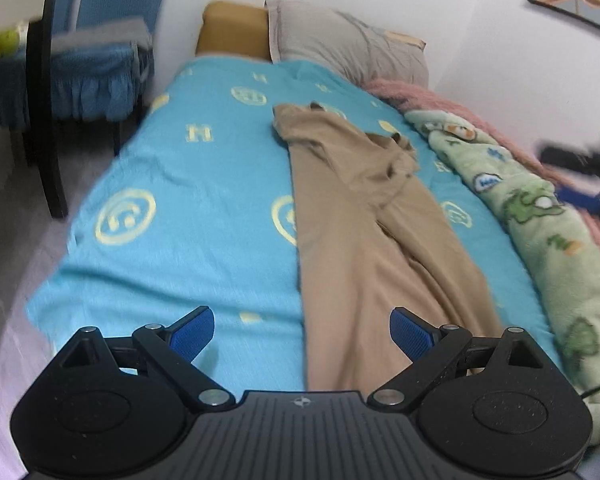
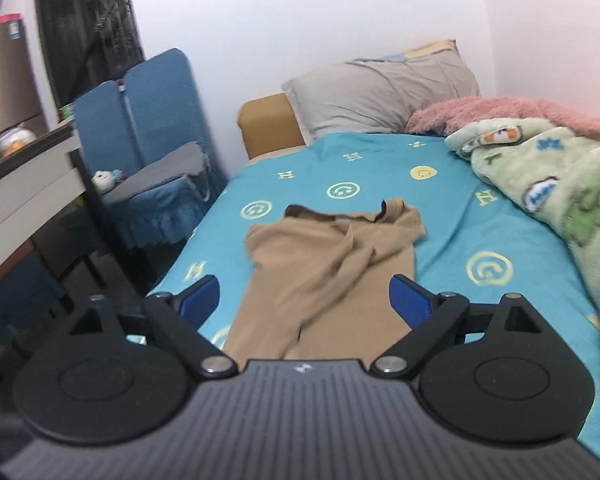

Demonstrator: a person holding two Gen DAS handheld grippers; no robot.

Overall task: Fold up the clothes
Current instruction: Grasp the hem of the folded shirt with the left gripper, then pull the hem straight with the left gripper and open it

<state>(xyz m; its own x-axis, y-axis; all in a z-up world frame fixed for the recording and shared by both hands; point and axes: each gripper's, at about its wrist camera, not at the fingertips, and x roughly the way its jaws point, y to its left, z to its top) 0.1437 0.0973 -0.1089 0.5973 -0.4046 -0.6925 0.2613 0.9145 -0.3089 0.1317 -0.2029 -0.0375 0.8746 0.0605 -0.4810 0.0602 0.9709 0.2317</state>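
Because the tan garment (image 1: pixel 364 248) lies lengthwise on the bed (image 1: pixel 172 184) awaiting folding, left gripper (image 1: pixel 302 334) and right gripper (image 2: pixel 304 300) hover above the garment, jaws wide, holding nothing.

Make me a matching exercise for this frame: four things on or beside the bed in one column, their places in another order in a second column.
Things:
1. tan knit garment
2. grey pillow
3. green cartoon-print fleece blanket
4. blue fabric-covered chair

Places:
A. bunched along the wall side of the bed
B. standing on the floor beside the bed
C. spread lengthwise on the turquoise bedsheet
D. at the head of the bed against the wall

Pairs: 1-C, 2-D, 3-A, 4-B
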